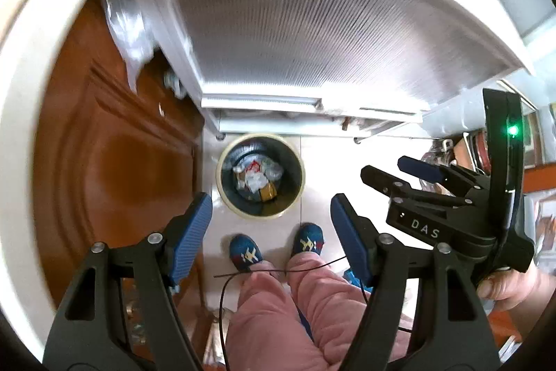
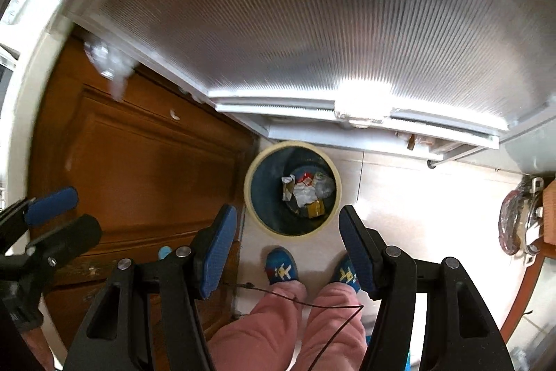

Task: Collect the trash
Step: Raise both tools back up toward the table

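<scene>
A brown wooden door is on the left of the tongs. A white ribbed panel fills the space beyond them. Between the tongs – two blue slippers and pink trousers – with a thin black wire across.

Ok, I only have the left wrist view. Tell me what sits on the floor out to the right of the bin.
Observer: A wrapped bundle lies by the right edge, beside a brown box.
Operator: Report the right gripper's jaws.
Observer: The right gripper is open, with nothing between its blue pads.
Operator: Describe the trash bin more closely.
Observer: In the trash bin, a crumpled white wrapper lies above a yellow packet.
</scene>
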### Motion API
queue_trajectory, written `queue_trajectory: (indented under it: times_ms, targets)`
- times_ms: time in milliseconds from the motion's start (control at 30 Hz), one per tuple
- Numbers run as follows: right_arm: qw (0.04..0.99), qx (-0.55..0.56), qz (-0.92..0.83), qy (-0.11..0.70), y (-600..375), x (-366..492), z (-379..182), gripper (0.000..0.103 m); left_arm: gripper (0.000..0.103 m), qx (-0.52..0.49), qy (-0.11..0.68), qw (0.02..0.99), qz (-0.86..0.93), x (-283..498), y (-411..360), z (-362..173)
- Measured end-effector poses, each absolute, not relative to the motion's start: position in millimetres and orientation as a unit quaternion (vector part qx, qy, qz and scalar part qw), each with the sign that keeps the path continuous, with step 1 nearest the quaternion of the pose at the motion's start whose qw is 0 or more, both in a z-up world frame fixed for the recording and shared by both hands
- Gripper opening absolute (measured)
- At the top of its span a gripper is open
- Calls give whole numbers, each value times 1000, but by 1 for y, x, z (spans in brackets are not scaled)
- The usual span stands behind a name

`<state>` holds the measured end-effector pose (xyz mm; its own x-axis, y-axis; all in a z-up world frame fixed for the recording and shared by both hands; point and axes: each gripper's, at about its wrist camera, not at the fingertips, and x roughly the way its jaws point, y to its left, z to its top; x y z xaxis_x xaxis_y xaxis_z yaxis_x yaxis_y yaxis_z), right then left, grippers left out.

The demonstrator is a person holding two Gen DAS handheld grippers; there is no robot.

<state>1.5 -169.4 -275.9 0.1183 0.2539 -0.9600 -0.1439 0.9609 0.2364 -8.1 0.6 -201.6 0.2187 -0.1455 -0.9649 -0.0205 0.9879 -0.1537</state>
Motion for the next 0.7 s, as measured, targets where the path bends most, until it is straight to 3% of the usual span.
queue_trajectory:
  times_ms: [400, 700]
  targets:
    - [810, 51, 114, 573, -166, -15, -134, 62, 69, -25, 532, 842, -81, -6, 16, -59]
    - [865, 30, 100, 491, -148, 4, -37, 62, 69, -2, 472, 876, -100, 17, 40, -9]
